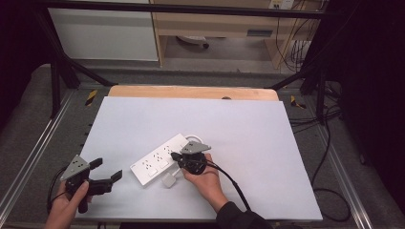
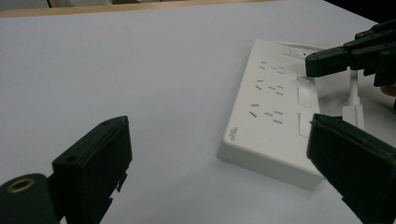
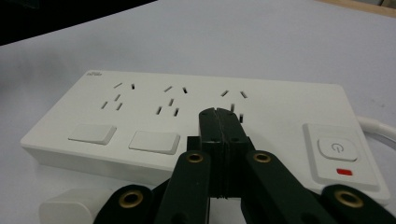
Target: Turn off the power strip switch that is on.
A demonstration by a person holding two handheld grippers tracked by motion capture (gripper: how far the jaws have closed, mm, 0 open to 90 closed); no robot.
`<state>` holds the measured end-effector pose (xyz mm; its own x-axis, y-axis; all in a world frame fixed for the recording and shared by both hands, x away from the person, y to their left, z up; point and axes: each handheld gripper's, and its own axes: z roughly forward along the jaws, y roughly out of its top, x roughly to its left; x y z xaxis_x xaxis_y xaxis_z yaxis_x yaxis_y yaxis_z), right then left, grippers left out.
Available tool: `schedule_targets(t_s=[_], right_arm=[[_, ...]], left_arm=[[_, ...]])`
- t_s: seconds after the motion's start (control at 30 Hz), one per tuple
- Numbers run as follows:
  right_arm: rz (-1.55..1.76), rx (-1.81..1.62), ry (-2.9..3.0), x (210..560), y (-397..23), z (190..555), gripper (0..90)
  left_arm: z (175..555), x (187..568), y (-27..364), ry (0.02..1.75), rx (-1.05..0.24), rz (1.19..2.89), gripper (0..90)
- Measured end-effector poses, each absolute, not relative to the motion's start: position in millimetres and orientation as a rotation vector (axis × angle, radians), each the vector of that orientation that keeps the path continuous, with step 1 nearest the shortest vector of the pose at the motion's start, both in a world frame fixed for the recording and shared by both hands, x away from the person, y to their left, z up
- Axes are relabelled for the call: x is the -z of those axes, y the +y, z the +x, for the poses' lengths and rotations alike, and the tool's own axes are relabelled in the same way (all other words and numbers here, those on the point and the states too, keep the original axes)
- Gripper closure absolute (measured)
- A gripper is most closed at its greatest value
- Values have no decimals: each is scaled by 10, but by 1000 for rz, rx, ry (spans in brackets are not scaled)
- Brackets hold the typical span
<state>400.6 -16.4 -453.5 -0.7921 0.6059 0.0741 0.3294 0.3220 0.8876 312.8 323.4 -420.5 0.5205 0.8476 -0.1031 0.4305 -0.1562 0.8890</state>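
A white power strip (image 1: 160, 160) is laid flat and slantwise on the pale worktop (image 1: 248, 138), near its front middle. Three socket groups are set in a row along its top, flat rectangular buttons beside them, and a power button with a red mark (image 3: 344, 172) at the cord end. A small white plug (image 1: 168, 181) is seen just beside its near edge.

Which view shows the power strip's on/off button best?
The right gripper view: the button is close and sharp, red light below it. The left gripper view has it partly behind the right gripper. In the high view it is too small to make out.
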Motion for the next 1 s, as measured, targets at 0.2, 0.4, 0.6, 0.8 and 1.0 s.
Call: schedule_targets(t_s=[0.2,0.4,0.6,0.8,1.0], right_arm=[[835,-1458,2325,4535,-123,4004,900],[829,-1450,2328,4546,-115,4002,900],[833,-1454,2328,4551,-115,4001,900],[828,-1451,2329,4551,-113,4000,900],[832,-1456,2329,4554,-117,4002,900]], left_arm=[[3129,4204,3236,1069,-530,1778,66],[3128,4204,3236,1070,-531,1777,66],[3128,4204,3235,1068,-531,1779,66],[3127,4205,3234,1070,-531,1779,66],[3127,4205,3233,1070,-532,1778,66]])
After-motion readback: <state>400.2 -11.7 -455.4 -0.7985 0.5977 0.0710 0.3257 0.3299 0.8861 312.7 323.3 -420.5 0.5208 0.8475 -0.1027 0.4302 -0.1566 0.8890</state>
